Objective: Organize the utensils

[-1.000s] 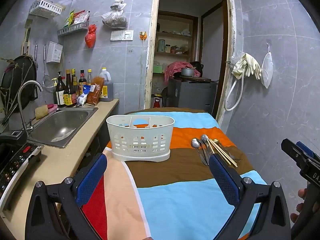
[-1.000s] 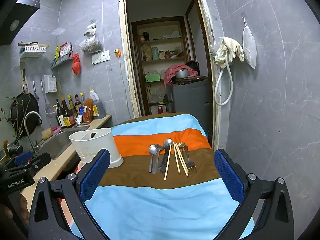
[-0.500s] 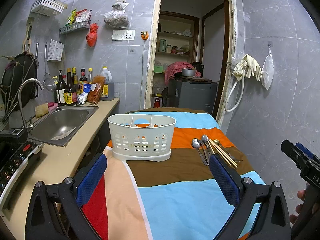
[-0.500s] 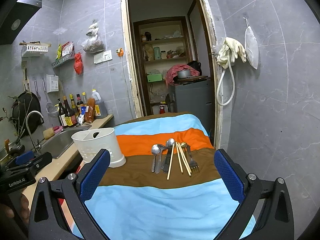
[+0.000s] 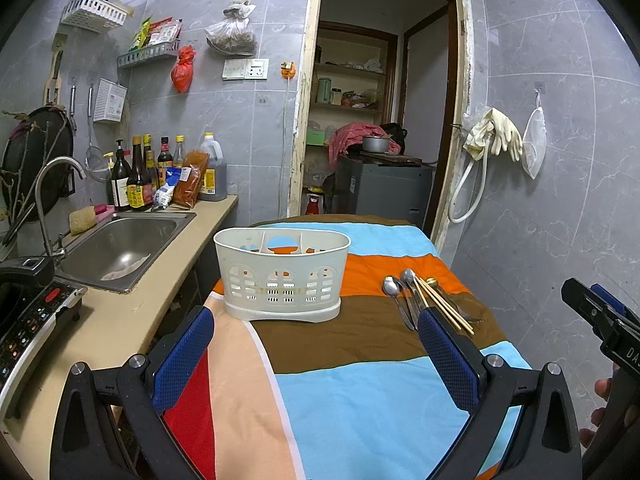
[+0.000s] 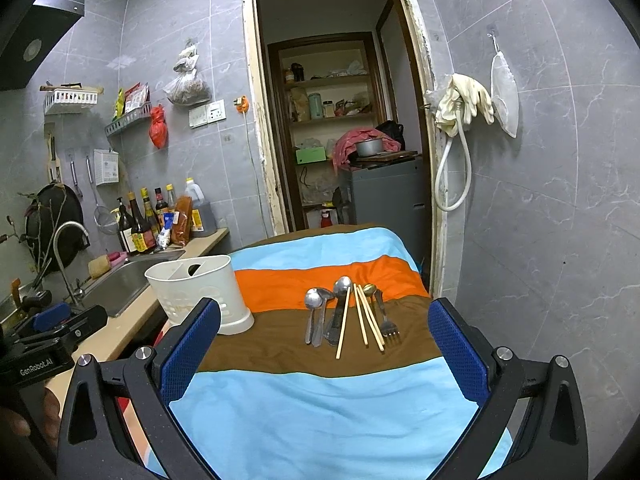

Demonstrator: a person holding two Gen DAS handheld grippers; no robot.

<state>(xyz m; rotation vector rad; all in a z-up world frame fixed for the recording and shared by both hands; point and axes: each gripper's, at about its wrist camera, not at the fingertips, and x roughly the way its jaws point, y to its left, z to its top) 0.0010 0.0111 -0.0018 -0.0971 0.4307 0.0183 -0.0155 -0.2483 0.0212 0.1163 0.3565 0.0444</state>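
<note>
A steel sink point(image 5: 120, 248) sits in the tan counter on the left, with bottles point(image 5: 138, 172) lined up behind it. Next comes a desk under a striped cloth point(image 5: 360, 400). A white basket point(image 5: 282, 276) with dividers stands upright on the cloth near its left edge. The left gripper point(image 5: 316, 354) hangs above the cloth, its jaws spread wide and holding nothing. To the right of the basket, well apart from it, the utensils lie together on the brown stripe: spoons point(image 6: 316, 312), wooden chopsticks point(image 6: 366, 318) and a fork point(image 6: 386, 318). The right gripper point(image 6: 324, 346) hangs above the cloth facing them, its jaws also spread wide and empty. Rubber gloves point(image 6: 464, 100) hang on the wall at the far right
</note>
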